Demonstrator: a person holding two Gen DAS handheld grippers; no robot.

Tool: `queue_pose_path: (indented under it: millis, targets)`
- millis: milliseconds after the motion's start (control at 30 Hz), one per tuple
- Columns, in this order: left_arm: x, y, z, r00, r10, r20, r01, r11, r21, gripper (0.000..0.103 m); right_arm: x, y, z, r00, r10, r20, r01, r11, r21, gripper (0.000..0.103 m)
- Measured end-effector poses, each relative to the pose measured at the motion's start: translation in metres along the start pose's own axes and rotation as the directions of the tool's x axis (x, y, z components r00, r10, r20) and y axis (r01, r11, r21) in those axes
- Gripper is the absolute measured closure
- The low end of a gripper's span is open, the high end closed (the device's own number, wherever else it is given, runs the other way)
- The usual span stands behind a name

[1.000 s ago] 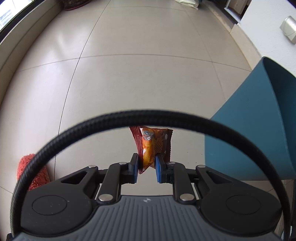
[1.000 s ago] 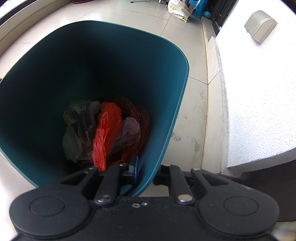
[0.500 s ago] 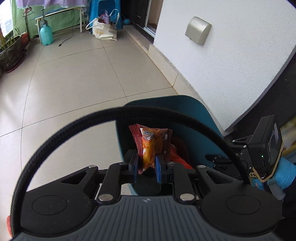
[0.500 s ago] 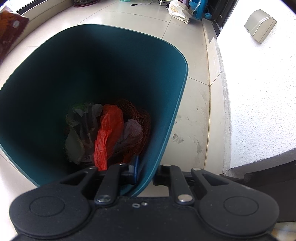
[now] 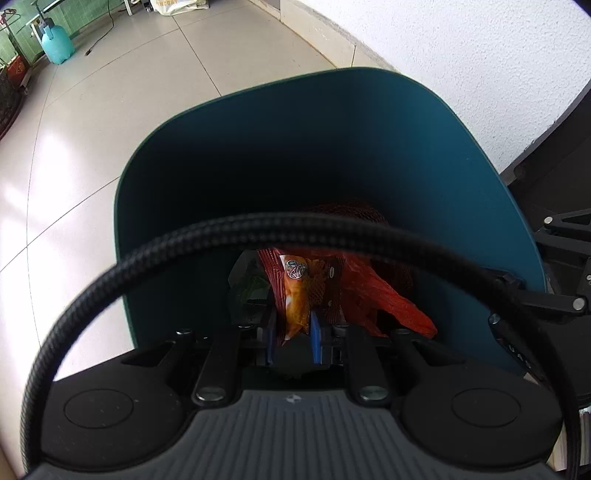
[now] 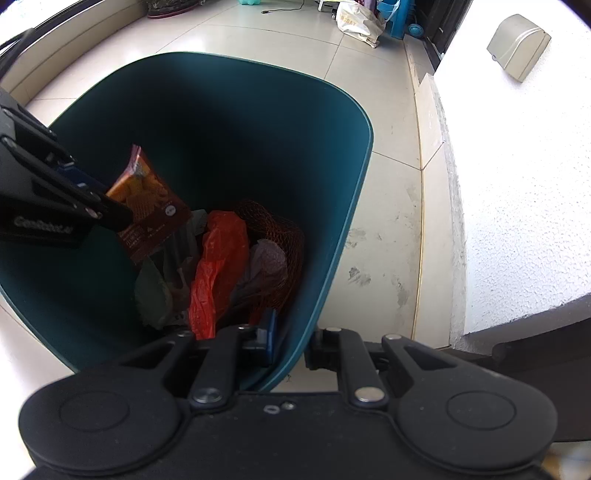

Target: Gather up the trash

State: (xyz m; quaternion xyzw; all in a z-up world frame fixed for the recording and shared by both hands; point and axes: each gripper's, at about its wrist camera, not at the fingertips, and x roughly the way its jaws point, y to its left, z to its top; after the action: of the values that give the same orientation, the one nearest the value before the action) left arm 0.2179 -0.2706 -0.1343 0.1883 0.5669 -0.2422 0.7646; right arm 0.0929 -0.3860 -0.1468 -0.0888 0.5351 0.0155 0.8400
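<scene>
My left gripper (image 5: 293,325) is shut on an orange and dark red snack wrapper (image 5: 299,291), and it hangs over the mouth of the teal bin (image 5: 332,122). The right wrist view shows that left gripper (image 6: 99,205) reaching in from the left, with the wrapper (image 6: 149,206) above the trash inside. My right gripper (image 6: 291,341) is shut on the near wall of the bin (image 6: 332,229), one finger inside and one outside. In the bottom lie a red plastic bag (image 6: 218,266), an orange net sack (image 6: 273,236) and crumpled grey and green bags.
A white rough wall (image 6: 517,184) runs along the right of the bin, with a grey box (image 6: 519,46) mounted on it. Tiled floor (image 5: 92,129) spreads to the left. A turquoise sprayer bottle (image 5: 55,40) and a white bag (image 6: 356,20) stand far back.
My left gripper has swung with the wrapper from over the open floor to over the bin's mouth, rolling as it went. The right gripper has stayed clamped on the bin wall.
</scene>
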Motion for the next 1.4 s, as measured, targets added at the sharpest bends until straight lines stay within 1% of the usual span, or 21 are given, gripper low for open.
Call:
queue_pose_path:
  millis: [167, 333, 400, 467, 500, 533, 600, 667, 733, 800, 867, 1000, 1067, 1200, 1267, 1333, 1400]
  targets:
    - [0.016, -0.008, -0.001, 0.999, 0.015, -0.042, -0.015, 1.0, 0.015, 0.085, 0.001, -0.003, 0.0, 1.0, 0.006, -0.002, -0.006, 1.0, 0.009, 0.088]
    - [0.02, -0.012, -0.005, 0.999, 0.011, -0.053, -0.01, 1.0, 0.01, 0.08, 0.002, 0.0, 0.002, 1.0, 0.004, -0.006, -0.003, 1.0, 0.002, 0.083]
    - [0.018, -0.009, -0.001, 0.999, 0.011, -0.042, -0.01, 1.0, 0.006, 0.078, 0.0, 0.001, 0.002, 1.0, 0.004, -0.005, -0.004, 1.0, 0.004, 0.08]
    - [0.011, -0.007, -0.005, 1.0, 0.009, -0.018, -0.009, 1.0, -0.001, 0.07, -0.004, 0.002, 0.002, 1.0, 0.006, 0.002, -0.006, 1.0, 0.005, 0.078]
    - [0.006, -0.007, -0.006, 1.0, 0.006, -0.004, -0.007, 1.0, -0.005, 0.059, -0.008, 0.002, 0.002, 1.0, 0.004, 0.007, -0.004, 1.0, 0.004, 0.078]
    - [0.001, -0.006, -0.009, 1.0, 0.004, 0.013, -0.004, 1.0, -0.009, 0.044, -0.011, 0.002, 0.001, 1.0, 0.001, 0.016, -0.001, 1.0, 0.001, 0.077]
    - [-0.015, -0.005, -0.015, 0.998, -0.005, 0.063, 0.006, 1.0, -0.013, 0.038, -0.022, 0.004, 0.001, 0.999, -0.009, 0.032, 0.009, 1.0, -0.01, 0.074]
    - [-0.03, -0.004, -0.021, 0.996, -0.003, 0.092, 0.005, 1.0, -0.02, 0.038, -0.035, 0.008, 0.001, 0.998, -0.024, 0.055, 0.025, 0.999, -0.022, 0.072]
    - [-0.044, -0.003, -0.027, 0.992, -0.019, 0.121, 0.023, 0.999, -0.028, 0.038, -0.049, 0.011, -0.001, 0.997, -0.029, 0.077, 0.031, 0.999, -0.029, 0.069]
    - [-0.06, -0.002, -0.035, 0.988, -0.015, 0.157, 0.022, 0.999, -0.042, 0.038, -0.068, 0.014, -0.004, 0.993, -0.033, 0.116, 0.037, 0.999, -0.027, 0.066]
    - [-0.073, 0.0, -0.043, 0.982, -0.028, 0.186, 0.038, 0.998, -0.052, 0.038, -0.086, 0.014, -0.008, 0.988, -0.038, 0.15, 0.041, 0.999, -0.017, 0.064]
    - [-0.105, -0.002, -0.06, 0.97, -0.019, 0.244, 0.032, 0.998, -0.051, 0.038, -0.125, 0.015, -0.016, 0.972, -0.043, 0.233, 0.04, 0.999, 0.017, 0.057]
    - [-0.121, -0.004, -0.07, 0.962, -0.008, 0.274, 0.023, 0.998, -0.051, 0.035, -0.146, 0.016, -0.021, 0.963, -0.042, 0.268, 0.033, 0.999, 0.037, 0.054]
    - [-0.146, -0.004, -0.088, 0.946, -0.024, 0.322, 0.046, 0.997, -0.06, 0.033, -0.179, 0.023, -0.034, 0.944, -0.042, 0.326, 0.021, 0.997, 0.07, 0.05]
    - [-0.16, -0.004, -0.098, 0.939, -0.028, 0.344, 0.054, 0.996, -0.064, 0.032, -0.198, 0.023, -0.04, 0.927, -0.067, 0.37, 0.028, 0.993, 0.111, 0.048]
    - [-0.171, -0.006, -0.106, 0.93, -0.024, 0.367, 0.052, 0.996, -0.066, 0.032, -0.214, 0.022, -0.044, 0.916, -0.043, 0.399, -0.018, 0.989, 0.148, 0.046]
    - [-0.182, -0.007, -0.116, 0.915, -0.01, 0.404, 0.04, 0.997, -0.066, 0.03, -0.226, 0.024, -0.051, 0.903, -0.031, 0.429, -0.05, 0.983, 0.176, 0.045]
